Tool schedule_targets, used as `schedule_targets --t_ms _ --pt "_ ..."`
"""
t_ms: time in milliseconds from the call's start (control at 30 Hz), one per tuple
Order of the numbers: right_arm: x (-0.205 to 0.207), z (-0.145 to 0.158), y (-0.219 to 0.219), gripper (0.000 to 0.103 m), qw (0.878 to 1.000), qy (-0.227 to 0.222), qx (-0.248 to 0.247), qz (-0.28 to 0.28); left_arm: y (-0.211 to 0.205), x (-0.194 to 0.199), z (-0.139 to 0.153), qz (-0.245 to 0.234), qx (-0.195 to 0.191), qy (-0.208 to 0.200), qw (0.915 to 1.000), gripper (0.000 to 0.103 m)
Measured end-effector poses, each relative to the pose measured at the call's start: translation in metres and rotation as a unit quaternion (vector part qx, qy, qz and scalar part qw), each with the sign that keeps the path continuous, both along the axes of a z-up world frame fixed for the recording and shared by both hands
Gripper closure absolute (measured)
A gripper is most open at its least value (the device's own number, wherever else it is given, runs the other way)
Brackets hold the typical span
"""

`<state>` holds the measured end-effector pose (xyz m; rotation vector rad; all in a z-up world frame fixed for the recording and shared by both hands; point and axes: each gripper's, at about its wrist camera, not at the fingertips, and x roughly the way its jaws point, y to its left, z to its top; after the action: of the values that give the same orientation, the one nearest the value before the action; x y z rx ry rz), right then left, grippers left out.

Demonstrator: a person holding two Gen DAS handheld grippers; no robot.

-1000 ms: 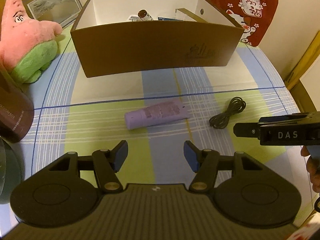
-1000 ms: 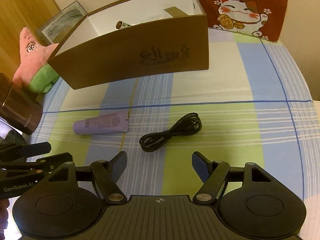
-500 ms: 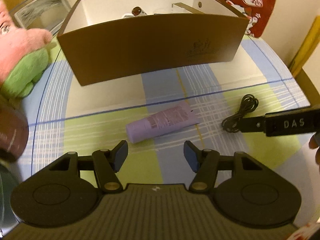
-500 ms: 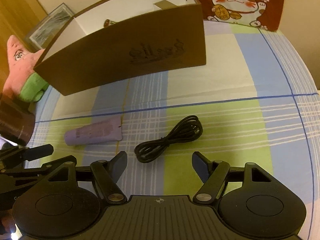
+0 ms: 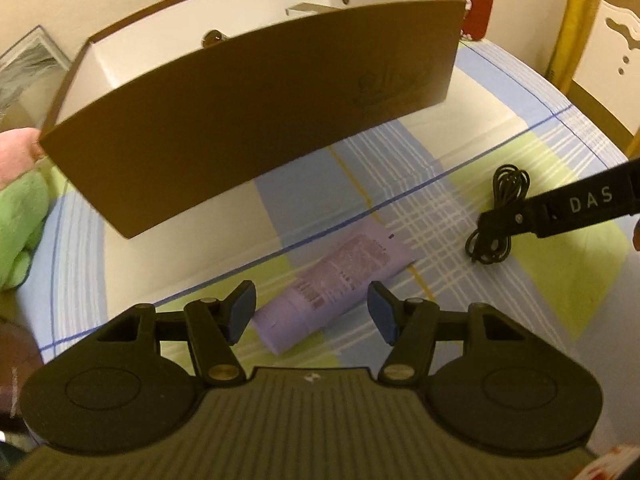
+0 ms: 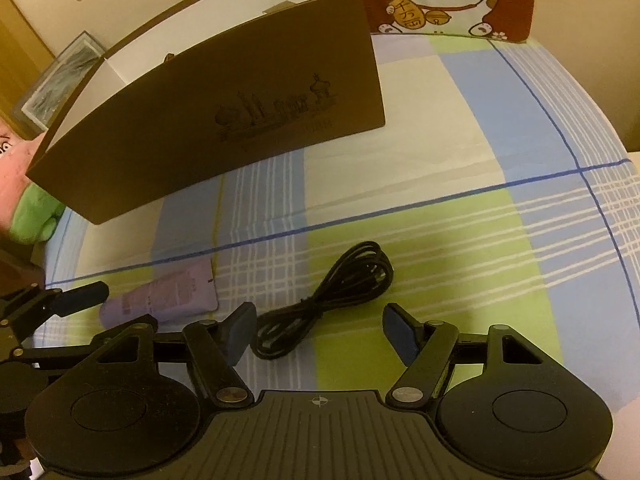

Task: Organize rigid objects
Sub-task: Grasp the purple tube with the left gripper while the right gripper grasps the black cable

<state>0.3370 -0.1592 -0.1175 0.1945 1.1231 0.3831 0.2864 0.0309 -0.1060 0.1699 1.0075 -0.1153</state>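
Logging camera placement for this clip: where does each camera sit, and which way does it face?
Left wrist: on the left gripper, looking down along its open fingers at the purple tube; the right gripper shows at right.
Right wrist: on the right gripper, its fingers closing over the black cable, not touching it; the left gripper shows at left.
Shared: tube, cable, brown box, checked cloth.

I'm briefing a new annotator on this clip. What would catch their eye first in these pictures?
The big brown box standing open-topped at the back of the checked tablecloth. In front of it lie a purple tube, just ahead of the left gripper, and a coiled black cable, with the right gripper closing its jaws over the near end, not yet pressing it.
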Motion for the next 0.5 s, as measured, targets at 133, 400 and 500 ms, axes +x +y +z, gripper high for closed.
schedule_targets --t_ms 133,400,500 --pt "0.003 -0.002 0.012 0.048 1.0 -0.017 -0.012 0.011 -0.003 0.003 -0.007 -0.012 0.002 0.012 0.9998 0.046" --pt "0.001 -0.005 0.026 0.086 0.993 -0.059 -0.062 0.086 -0.006 -0.001 -0.011 0.016 -0.039 0.029 0.9987 0.069" --pt "-0.003 -0.005 0.024 0.086 0.989 -0.063 -0.066 0.117 -0.006 -0.001 -0.011 0.041 -0.055 0.035 0.997 0.075"
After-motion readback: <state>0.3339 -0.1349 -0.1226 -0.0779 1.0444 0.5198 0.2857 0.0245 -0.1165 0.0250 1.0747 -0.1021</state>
